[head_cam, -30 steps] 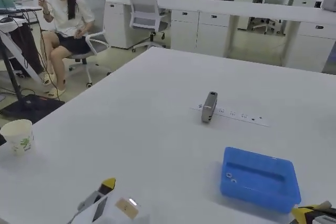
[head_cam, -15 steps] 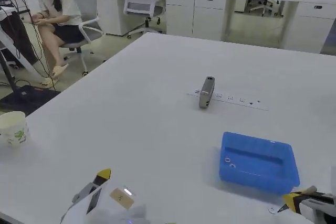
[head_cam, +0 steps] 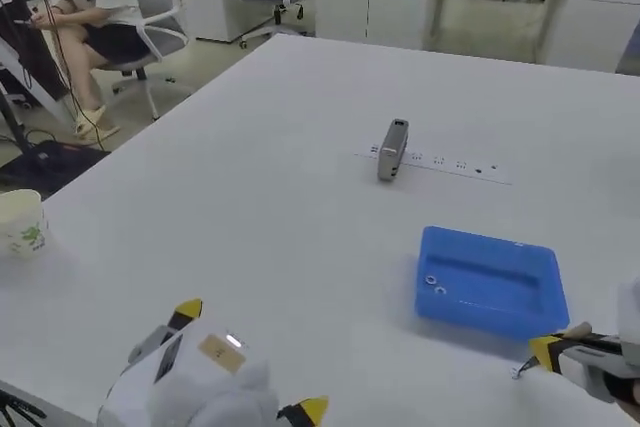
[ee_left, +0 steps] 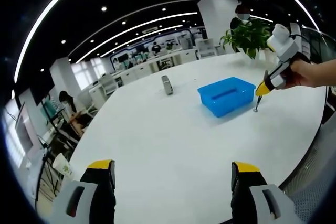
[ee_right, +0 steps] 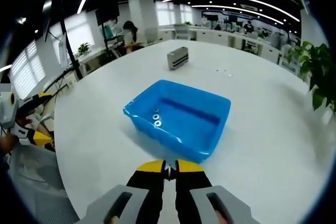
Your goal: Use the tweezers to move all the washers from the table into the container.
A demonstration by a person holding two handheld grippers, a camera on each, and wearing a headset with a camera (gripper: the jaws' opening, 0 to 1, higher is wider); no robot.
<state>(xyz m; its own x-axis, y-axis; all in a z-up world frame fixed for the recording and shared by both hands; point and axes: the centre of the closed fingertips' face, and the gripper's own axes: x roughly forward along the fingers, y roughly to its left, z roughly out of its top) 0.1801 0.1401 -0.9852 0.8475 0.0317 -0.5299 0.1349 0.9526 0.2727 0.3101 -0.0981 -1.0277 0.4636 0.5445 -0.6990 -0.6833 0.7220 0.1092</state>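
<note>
Sitting on the white tabletop (head_cam: 250, 207), the blue container (head_cam: 480, 315) holds two washers (head_cam: 436, 285) near its nine o'clock wall. A row of loose washers (head_cam: 461, 163) lies at twelve o'clock from it, just beside a grey block (head_cam: 393, 150). The right gripper (head_cam: 545, 352) is at the container's five o'clock, jaws pinched onto the tweezers (ee_left: 256, 103), whose tip is down at the tabletop. The left gripper (head_cam: 250, 359) hovers at seven o'clock of the head view, jaws wide apart and empty. A paper cup (head_cam: 20, 222) stands at nine o'clock.

Two washers (head_cam: 431, 280) lie in the blue container (head_cam: 490, 317)
</note>
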